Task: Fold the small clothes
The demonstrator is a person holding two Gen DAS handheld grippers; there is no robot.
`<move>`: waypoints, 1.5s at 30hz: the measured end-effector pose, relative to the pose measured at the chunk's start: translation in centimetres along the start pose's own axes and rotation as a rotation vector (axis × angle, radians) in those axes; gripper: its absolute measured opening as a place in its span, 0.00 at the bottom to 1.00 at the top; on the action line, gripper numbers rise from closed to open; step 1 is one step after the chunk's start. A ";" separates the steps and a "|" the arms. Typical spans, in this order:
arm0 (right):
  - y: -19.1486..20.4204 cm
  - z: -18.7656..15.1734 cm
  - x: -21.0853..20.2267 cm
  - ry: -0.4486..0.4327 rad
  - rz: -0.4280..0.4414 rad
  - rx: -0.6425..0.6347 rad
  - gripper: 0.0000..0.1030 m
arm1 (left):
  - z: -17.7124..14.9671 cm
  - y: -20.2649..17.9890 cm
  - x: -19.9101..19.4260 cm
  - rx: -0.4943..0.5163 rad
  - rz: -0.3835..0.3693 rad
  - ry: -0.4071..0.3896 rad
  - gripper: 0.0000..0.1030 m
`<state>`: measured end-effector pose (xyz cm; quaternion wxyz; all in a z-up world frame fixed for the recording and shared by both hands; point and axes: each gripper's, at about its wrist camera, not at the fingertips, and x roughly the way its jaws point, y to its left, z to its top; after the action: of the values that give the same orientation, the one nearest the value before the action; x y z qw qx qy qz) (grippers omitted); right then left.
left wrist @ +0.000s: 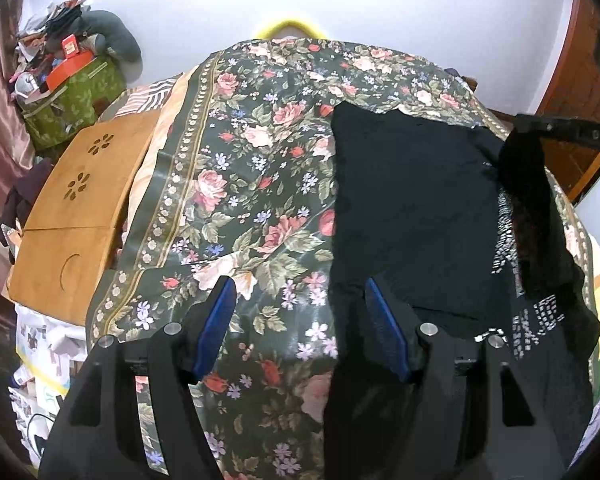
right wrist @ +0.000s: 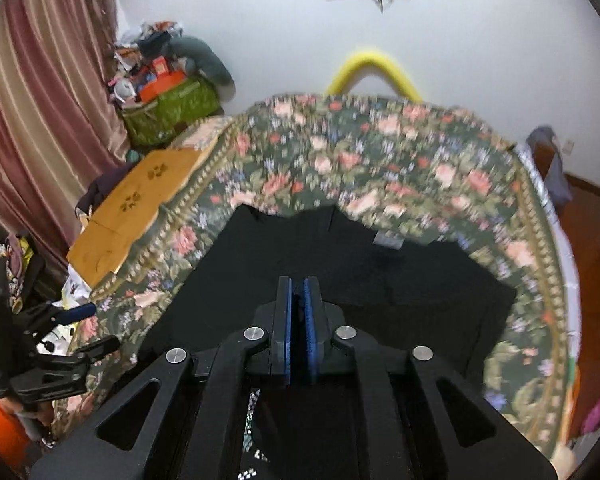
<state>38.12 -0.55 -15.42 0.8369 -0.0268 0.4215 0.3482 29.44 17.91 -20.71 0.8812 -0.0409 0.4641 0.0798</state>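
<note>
Far to the upper left of the left claw (left wrist: pixel 296 312), a green leaf-patterned fabric storage box (left wrist: pixel 76 96) stands against the white wall; it is heaped above its rim with an orange flat box (left wrist: pixel 70 68), a small red carton (left wrist: pixel 70 46), papers and a grey stuffed cushion (left wrist: pixel 118 38) that leans over its far side. Nearer, left of the claw, a light wooden lap tray with flower-shaped cutouts (left wrist: pixel 80 200) lies at the edge of the bed, partly on the dark green floral bedspread (left wrist: pixel 252 168). The left claw hangs wide open above that bedspread, blue pads well apart, nothing between them. Just right of it the black garment with white printed lettering (left wrist: pixel 412 208) lies spread on the bed, its left edge running under the claw's right finger. Its right side is lifted: the right claw (right wrist: pixel 298 304) is nearly closed, pinching a fold of the black cloth between its blue pads, with the rest of the garment spread ahead of and below it.
</note>
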 end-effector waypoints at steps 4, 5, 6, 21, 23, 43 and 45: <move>-0.3 -0.2 -0.4 0.028 -0.002 -0.032 0.26 | 0.6 0.3 1.0 0.001 0.003 0.010 0.65; -0.4 -0.1 -0.9 0.013 -0.011 -0.048 0.34 | 0.9 0.3 1.3 -0.001 0.005 0.013 0.65; -0.9 -0.2 -2.1 -0.016 -0.028 -0.069 0.40 | 1.2 0.2 1.6 -0.003 0.006 0.014 0.65; -14.3 -6.0 -1.1 0.022 -0.132 0.181 0.55 | 4.3 -2.3 9.5 -0.047 -0.053 0.117 0.65; -14.1 -6.3 -0.1 0.025 -0.097 0.189 0.55 | 4.3 -2.5 9.6 -0.037 -0.041 0.103 0.66; -18.8 -5.7 -4.8 -0.120 -0.291 0.188 0.05 | 3.9 -2.7 10.1 -0.037 -0.004 0.096 0.72; -18.5 -6.0 -4.4 -0.107 -0.307 0.175 0.05 | 3.9 -2.7 10.1 -0.037 0.000 0.095 0.72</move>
<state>43.47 -19.03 -20.71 0.9006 0.0009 0.3959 0.1794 38.67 16.82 -26.81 0.8573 -0.0608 0.5038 0.0863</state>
